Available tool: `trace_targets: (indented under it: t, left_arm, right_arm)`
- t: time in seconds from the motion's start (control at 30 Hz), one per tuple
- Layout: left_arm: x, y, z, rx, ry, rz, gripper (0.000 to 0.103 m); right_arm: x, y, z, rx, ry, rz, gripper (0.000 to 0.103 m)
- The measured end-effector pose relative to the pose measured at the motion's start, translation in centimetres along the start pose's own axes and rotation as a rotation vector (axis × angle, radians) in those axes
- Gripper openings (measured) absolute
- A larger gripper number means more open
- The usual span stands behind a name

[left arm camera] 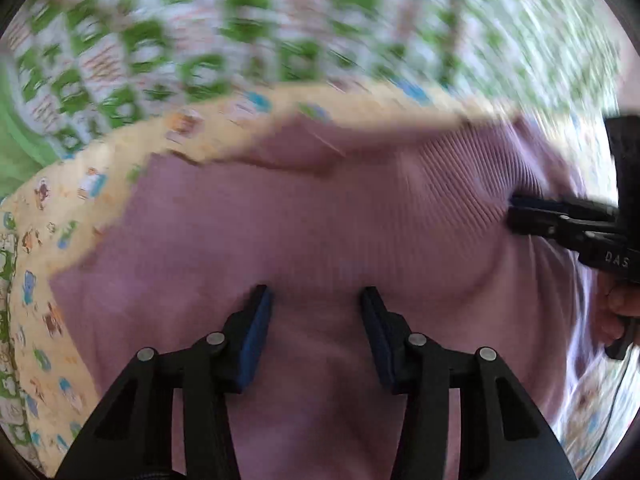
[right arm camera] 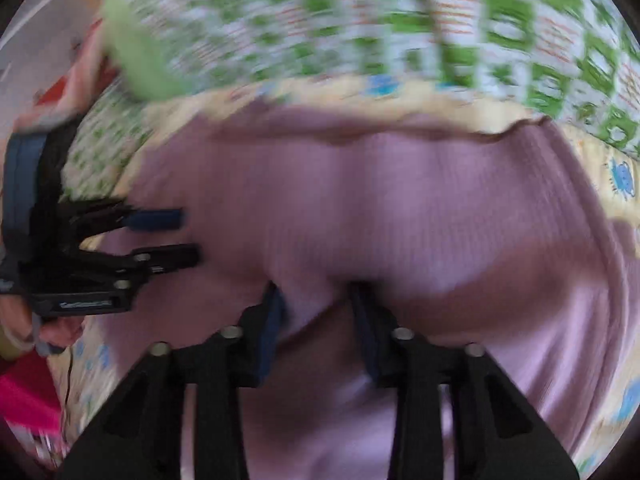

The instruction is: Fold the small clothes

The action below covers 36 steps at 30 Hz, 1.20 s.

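Observation:
A mauve ribbed garment [left arm camera: 280, 220] lies spread on a yellow cartoon-print cloth [left arm camera: 48, 240], and fills the right wrist view too [right arm camera: 400, 208]. My left gripper [left arm camera: 316, 300] is open, jaws wide apart just over the fabric, nothing between them; it shows at the left of the right wrist view [right arm camera: 184, 236]. My right gripper [right arm camera: 316, 300] has a raised fold of the garment between its jaws. In the left wrist view it [left arm camera: 514, 214] comes in from the right, pinched shut on the fabric. Both views are motion-blurred.
A green and white patterned bedspread [left arm camera: 200, 40] lies beyond the yellow cloth. A light green pillow [right arm camera: 136, 52] sits at the far left. Pink and red items [right arm camera: 24, 396] are at the lower left edge.

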State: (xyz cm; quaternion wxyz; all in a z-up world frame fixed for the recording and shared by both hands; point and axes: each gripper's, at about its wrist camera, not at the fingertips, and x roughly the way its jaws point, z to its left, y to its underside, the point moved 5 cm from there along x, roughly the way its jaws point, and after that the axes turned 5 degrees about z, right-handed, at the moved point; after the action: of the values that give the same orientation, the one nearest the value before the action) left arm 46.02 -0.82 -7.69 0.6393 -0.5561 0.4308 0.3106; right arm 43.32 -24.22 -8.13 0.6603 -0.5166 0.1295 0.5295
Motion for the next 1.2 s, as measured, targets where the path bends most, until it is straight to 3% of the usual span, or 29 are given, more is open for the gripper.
trace_targets:
  t: [0.03, 0.07, 0.1, 0.13, 0.17, 0.23, 0.3, 0.4, 0.5, 0.57, 0.67, 0.73, 0.8, 0.87, 0.9, 1.0, 1.13, 1.2]
  left_arm:
    - [-0.2, -0.6, 1.5, -0.033, -0.052, -0.017, 0.042]
    - [-0.5, -1.1, 3.3, -0.085, -0.072, -0.029, 0.032]
    - [-0.8, -1.4, 5.1, -0.149, -0.038, -0.045, 0.023]
    - [-0.7, -1.4, 6.4, -0.183, -0.015, -0.048, 0.022]
    - [-0.3, -1.2, 7.5, -0.201, -0.017, -0.034, 0.013]
    - [-0.2, -0.5, 9.0, -0.235, -0.060, -0.033, 0.019]
    - [-1.2, -0.2, 9.1, -0.263, -0.040, -0.041, 0.020]
    - [-4.1, 0.8, 7.4, -0.241, -0.062, -0.077, 0.026]
    - [-6.9, 2.9, 4.0, -0.212, 0.018, -0.107, 0.028]
    - [-8.0, 5.0, 2.0, -0.189, 0.070, -0.107, 0.038]
    - [-6.7, 7.2, 0.5, -0.166, 0.013, -0.067, 0.038]
    - [-5.4, 8.6, 2.4, -0.211, -0.034, -0.015, 0.037]
    - [-4.7, 9.8, 5.7, -0.301, -0.070, 0.005, 0.037]
    - [-4.6, 10.2, 8.7, -0.376, -0.070, 0.010, 0.037]
    - [-4.9, 10.5, 9.7, -0.409, -0.045, 0.002, 0.037]
    - [-6.5, 11.2, 11.4, -0.443, -0.132, -0.003, 0.036]
    - [-9.0, 12.8, 12.0, -0.511, -0.062, -0.021, 0.036]
    - [-10.0, 14.0, 11.2, -0.521, -0.047, -0.019, 0.048]
  right_arm:
    - [-0.3, -0.7, -0.8, 0.019, 0.006, -0.032, 0.026]
    - [-0.8, -1.5, -2.2, 0.041, 0.086, -0.070, 0.017]
    - [-1.4, -2.1, -3.5, 0.077, 0.144, -0.108, 0.017]
    - [-2.6, -2.6, -5.4, 0.159, 0.155, -0.164, 0.021]
    - [-3.4, -2.6, -7.3, 0.243, 0.158, -0.194, 0.021]
    - [-3.8, -2.2, -10.8, 0.353, 0.213, -0.159, 0.017]
    - [-4.5, -2.0, -11.4, 0.370, 0.171, -0.169, 0.014]
    - [-6.9, -1.7, -9.2, 0.297, 0.169, -0.198, 0.017]
    - [-8.8, 0.1, -5.4, 0.199, 0.099, -0.195, 0.020]
    - [-9.1, 1.8, -3.5, 0.169, 0.071, -0.174, 0.031]
    - [-8.5, 5.0, -2.0, 0.146, 0.055, -0.118, 0.047]
    - [-7.5, 6.9, -2.0, 0.154, 0.135, -0.075, 0.048]
    - [-7.7, 9.0, -5.5, 0.245, 0.260, -0.061, 0.048]
    - [-8.8, 10.1, -8.8, 0.345, 0.299, -0.090, 0.041]
    - [-9.0, 10.3, -9.5, 0.372, 0.277, -0.096, 0.037]
    - [-9.8, 9.7, -9.0, 0.380, 0.231, -0.099, 0.036]
    - [-11.0, 8.5, -6.0, 0.333, 0.209, -0.129, 0.044]
    - [-11.5, 8.2, -4.3, 0.328, 0.169, -0.152, 0.047]
